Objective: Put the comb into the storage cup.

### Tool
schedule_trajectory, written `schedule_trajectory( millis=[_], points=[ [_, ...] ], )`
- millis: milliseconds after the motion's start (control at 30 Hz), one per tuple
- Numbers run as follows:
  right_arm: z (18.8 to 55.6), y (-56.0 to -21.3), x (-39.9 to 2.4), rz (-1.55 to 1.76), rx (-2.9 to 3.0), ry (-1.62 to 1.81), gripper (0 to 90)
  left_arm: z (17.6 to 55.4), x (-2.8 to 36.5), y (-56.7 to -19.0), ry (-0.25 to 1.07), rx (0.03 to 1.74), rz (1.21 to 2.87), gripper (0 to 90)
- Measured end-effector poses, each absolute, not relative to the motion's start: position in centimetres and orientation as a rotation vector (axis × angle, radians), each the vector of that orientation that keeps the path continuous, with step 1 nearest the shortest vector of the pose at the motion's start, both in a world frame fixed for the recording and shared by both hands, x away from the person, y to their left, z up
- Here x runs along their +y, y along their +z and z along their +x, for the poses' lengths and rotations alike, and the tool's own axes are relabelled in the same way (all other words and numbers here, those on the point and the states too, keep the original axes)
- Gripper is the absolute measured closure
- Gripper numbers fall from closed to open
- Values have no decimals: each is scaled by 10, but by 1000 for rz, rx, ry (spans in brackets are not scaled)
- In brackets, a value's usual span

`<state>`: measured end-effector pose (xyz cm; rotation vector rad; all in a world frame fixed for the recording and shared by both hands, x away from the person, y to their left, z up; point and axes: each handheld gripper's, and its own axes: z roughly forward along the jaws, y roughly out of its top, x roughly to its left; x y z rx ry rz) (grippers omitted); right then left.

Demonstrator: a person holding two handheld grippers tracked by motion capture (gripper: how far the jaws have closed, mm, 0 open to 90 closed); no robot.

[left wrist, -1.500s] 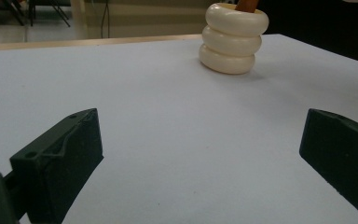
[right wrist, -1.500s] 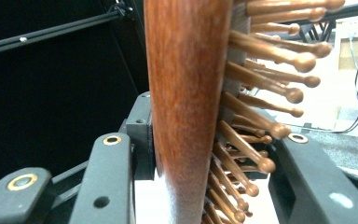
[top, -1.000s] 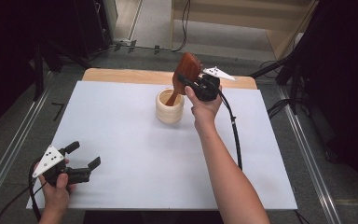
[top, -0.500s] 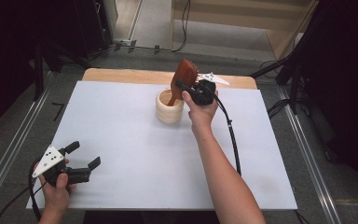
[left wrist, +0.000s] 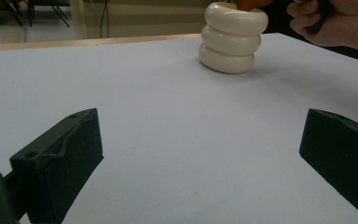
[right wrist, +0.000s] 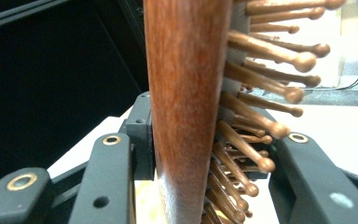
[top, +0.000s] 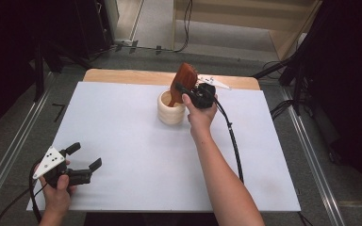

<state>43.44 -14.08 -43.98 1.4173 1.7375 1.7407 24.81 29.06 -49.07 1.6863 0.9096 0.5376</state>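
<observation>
**Brush held by its head, handle going into the cup**

The right gripper (top: 185,89) has its 2 jaws closed on the reddish-brown wooden paddle hairbrush with ball-tipped wooden pins (top: 183,81), 1 jaw against the smooth back and the other among the pins, as the right gripper view shows (right wrist: 186,93). The brush stands nearly upright, its broad head above the jaws and its handle running down from them into the cream, ribbed, 3-ringed holder cup (top: 171,108), which sits directly below and just in front of the gripper on the white table mat (top: 122,141).

The left gripper (top: 86,157) holds nothing; its 2 jaws stand wide apart, low over the mat, well away from the cup, which appears far ahead of them in its own view (left wrist: 233,39).

The brush looks stiff and fairly light, with a polished back that may slip under a pad. The pins could flex or catch, so a hold across the head near the neck seems safest. The cup looks light and could tip if the handle pushes sideways on its rim.
</observation>
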Motion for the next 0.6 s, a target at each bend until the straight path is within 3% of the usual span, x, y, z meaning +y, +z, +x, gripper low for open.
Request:
schedule_trajectory(
  millis=[600],
  points=[
    [436, -447, -152, 1501, 1700, 1738, 437, 249, 292, -491, 538, 912, 1679, 0]
  ],
)
